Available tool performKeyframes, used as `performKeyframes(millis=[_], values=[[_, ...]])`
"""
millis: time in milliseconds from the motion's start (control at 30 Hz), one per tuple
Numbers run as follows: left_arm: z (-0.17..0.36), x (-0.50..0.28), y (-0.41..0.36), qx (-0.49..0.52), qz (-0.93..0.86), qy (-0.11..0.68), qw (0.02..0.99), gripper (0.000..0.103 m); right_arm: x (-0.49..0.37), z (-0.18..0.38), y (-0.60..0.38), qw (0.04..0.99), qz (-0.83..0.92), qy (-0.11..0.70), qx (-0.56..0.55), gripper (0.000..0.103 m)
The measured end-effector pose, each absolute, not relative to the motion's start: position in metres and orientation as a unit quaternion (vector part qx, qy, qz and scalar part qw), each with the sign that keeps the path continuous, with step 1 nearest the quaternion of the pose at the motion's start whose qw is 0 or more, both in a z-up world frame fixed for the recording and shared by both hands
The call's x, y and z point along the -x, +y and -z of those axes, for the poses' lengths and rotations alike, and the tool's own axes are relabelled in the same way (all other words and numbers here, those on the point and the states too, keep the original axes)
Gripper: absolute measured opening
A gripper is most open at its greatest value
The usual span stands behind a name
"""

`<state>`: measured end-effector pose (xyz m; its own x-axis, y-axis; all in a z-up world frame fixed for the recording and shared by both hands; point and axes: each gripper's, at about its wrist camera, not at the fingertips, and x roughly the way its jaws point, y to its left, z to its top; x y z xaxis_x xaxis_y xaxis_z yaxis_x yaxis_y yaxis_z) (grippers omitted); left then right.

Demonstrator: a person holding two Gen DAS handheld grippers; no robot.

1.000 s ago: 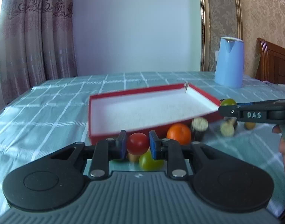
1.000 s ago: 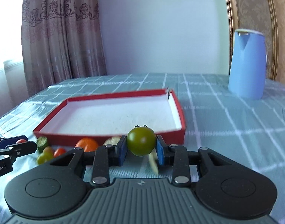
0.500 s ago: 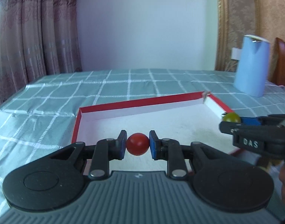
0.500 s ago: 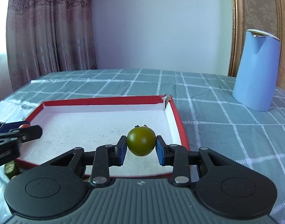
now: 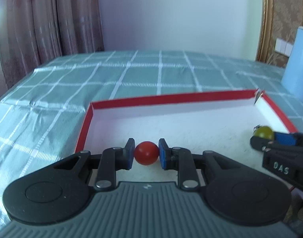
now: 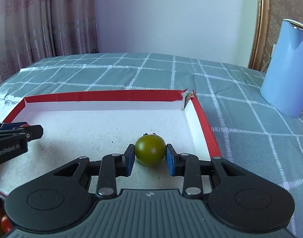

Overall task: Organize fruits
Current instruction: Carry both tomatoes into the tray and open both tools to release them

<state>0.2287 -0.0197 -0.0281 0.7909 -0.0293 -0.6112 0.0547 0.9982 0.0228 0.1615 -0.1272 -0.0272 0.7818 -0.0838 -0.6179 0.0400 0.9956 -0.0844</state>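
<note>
My left gripper (image 5: 146, 153) is shut on a small red tomato (image 5: 146, 152), held over the white floor of the red-rimmed shallow box (image 5: 171, 98). My right gripper (image 6: 150, 152) is shut on a green tomato (image 6: 150, 149) over the right part of the same box (image 6: 104, 95). In the left wrist view the right gripper (image 5: 265, 137) comes in from the right with the green tomato (image 5: 263, 131) at its tip. In the right wrist view the left gripper (image 6: 25, 128) reaches in from the left, with a sliver of red tomato (image 6: 24, 125) between its fingertips.
A light blue jug (image 6: 286, 69) stands on the checked green tablecloth (image 6: 151, 71) to the right of the box. Loose fruit (image 6: 0, 224) shows at the bottom left corner of the right wrist view. Curtains (image 5: 42, 23) hang behind the table's far left.
Both grippers have moved forward from the fruit pile in front of the box to above its white floor, each still carrying its tomato. The pile has dropped out of the left wrist view.
</note>
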Motion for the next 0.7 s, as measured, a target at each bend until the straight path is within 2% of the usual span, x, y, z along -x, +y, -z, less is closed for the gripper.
performKeyframes(millis=[133,200,233,300,433,567,700], values=[[0.032,-0.232,-0.016,-0.012,0.017,0.330,0.944,0.027,-0.161,0.026,-0.124,0.941,0.033,0.332,0.049,0.032],[0.032,-0.232,-0.016,-0.015,0.011,0.329,0.944,0.042,-0.161,0.026,-0.123,0.941,0.034,0.332,0.048,0.032],[0.032,-0.232,-0.015,-0.013,0.010,0.328,0.944,0.046,-0.161,0.025,-0.122,0.941,0.034,0.332,0.053,0.032],[0.030,-0.230,-0.013,-0.006,0.010,0.322,0.947,0.063,-0.161,0.025,-0.121,0.941,0.036,0.331,0.058,0.033],[0.024,-0.220,-0.014,-0.011,-0.004,0.286,0.958,0.081,-0.158,0.025,-0.119,0.942,0.036,0.328,0.063,0.034],[0.018,-0.207,-0.015,-0.023,-0.020,0.237,0.971,0.098,-0.155,0.025,-0.122,0.943,0.034,0.328,0.050,0.041],[0.014,-0.200,-0.009,-0.019,-0.021,0.222,0.975,0.103,-0.151,0.023,-0.127,0.946,0.037,0.321,0.039,0.055]])
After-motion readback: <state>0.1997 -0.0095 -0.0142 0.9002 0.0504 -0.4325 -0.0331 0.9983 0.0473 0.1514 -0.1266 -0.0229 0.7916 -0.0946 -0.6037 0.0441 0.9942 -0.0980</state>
